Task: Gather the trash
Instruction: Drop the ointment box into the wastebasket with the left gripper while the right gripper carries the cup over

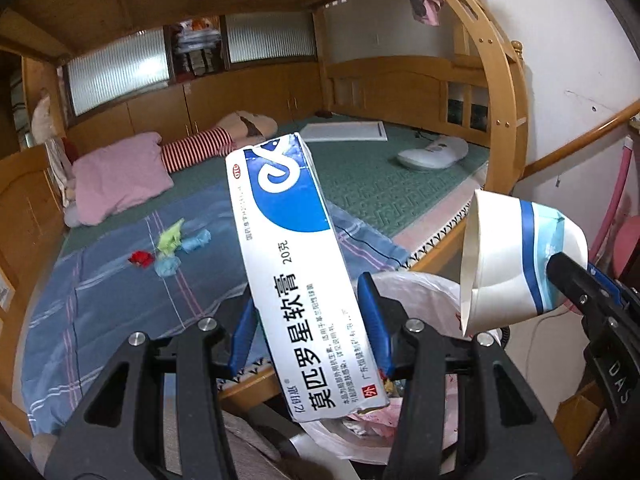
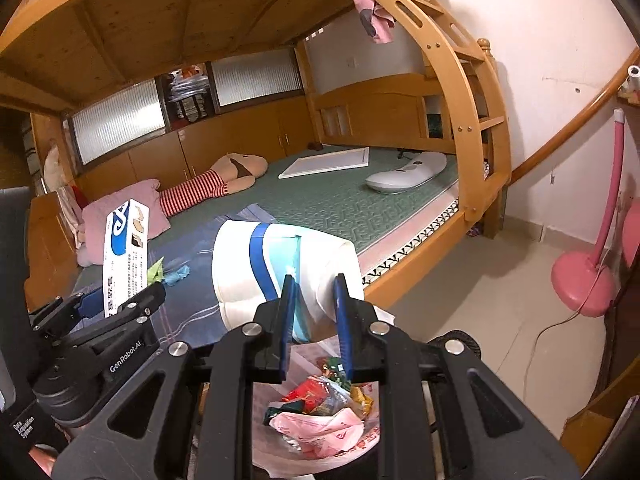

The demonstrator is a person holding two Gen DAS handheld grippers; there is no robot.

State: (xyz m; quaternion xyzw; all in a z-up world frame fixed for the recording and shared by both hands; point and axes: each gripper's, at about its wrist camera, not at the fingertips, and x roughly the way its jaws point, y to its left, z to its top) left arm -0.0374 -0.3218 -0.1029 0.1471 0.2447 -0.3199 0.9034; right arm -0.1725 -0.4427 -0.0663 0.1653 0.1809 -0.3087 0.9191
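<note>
My left claw (image 1: 306,320) grips a white-and-blue ointment box (image 1: 296,264), tilted, between its pads over the near bed edge. To its right, my right claw (image 2: 314,304) pinches a crushed white paper cup (image 2: 276,264) with blue bands. Only the right view shows the open trash bag (image 2: 320,420) below, full of wrappers; the left shows crumpled scraps (image 1: 170,246) on the far blue sheet (image 1: 120,300).

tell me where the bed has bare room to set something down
Free: the green mat between the striped doll, the white board and the white pillow. Also the blue sheet nearer than the paper wads. Crowded: the wads themselves and the pink pillow corner.
</note>
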